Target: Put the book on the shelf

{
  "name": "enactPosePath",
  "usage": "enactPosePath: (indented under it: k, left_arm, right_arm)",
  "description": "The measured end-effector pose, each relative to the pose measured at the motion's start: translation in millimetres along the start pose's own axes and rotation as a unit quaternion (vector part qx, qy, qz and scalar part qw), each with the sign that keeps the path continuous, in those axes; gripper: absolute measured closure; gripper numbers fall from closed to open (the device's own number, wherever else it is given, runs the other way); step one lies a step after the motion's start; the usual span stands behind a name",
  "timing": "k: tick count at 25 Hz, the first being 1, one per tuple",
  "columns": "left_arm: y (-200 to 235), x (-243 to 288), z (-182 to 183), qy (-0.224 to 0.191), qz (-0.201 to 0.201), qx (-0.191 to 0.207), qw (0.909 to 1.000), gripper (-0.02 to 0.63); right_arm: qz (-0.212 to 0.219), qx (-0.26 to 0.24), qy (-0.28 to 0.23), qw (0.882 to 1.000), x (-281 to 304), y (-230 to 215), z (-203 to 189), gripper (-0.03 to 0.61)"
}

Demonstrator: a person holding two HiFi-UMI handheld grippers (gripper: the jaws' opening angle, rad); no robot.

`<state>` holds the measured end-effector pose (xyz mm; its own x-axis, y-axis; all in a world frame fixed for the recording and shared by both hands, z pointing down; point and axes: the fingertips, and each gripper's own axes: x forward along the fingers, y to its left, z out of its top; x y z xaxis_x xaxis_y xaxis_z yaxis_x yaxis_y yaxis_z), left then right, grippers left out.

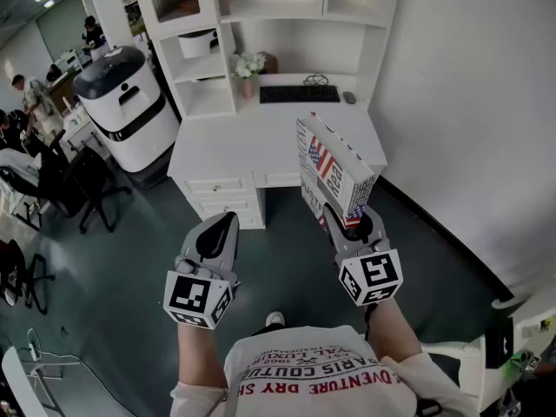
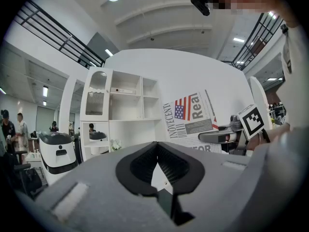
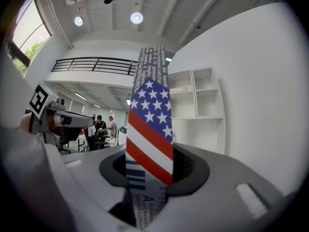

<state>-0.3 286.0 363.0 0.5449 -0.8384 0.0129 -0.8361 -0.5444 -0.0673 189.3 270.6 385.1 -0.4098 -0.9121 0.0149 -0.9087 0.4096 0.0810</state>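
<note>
A book (image 1: 334,168) with a stars-and-stripes cover stands upright in my right gripper (image 1: 345,222), which is shut on its lower edge. In the right gripper view the book's spine (image 3: 149,129) rises from between the pads of the right gripper (image 3: 149,178). My left gripper (image 1: 224,224) is held level beside it on the left, shut with nothing in it (image 2: 158,164). From that gripper's view the book (image 2: 190,115) appears to the right. Ahead stands the white desk with its shelf unit (image 1: 261,11), whose open compartments (image 2: 123,103) also show in the right gripper view (image 3: 198,93).
The desk (image 1: 261,137) carries a black keyboard (image 1: 300,94) and a vase of flowers (image 1: 249,66). A white and black machine (image 1: 126,102) stands to its left, with office chairs (image 1: 82,181) and people beyond. A white wall (image 1: 469,102) runs along the right, and a white chair (image 1: 486,354) is at lower right.
</note>
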Motion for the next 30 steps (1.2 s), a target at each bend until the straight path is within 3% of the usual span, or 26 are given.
enactPosePath:
  k: [14,20,30]
  left_arm:
    - [2,13,-9,-0.024,-0.029,-0.013,0.9992,0.609]
    - [82,32,-12,-0.019,-0.013,-0.017,0.9996,0.609]
    - [133,92,-36,0.006,-0.008,-0.014,0.9998,0.609]
  right_arm:
    - [-0.004,-0.010,-0.024,1.000,7,0,-1,0.428]
    - [-0.016,-0.008,-0.013,1.000,79,14,6,0.427]
    - [-0.017,-0.010,-0.002,1.000,167,-11,-7,0.430]
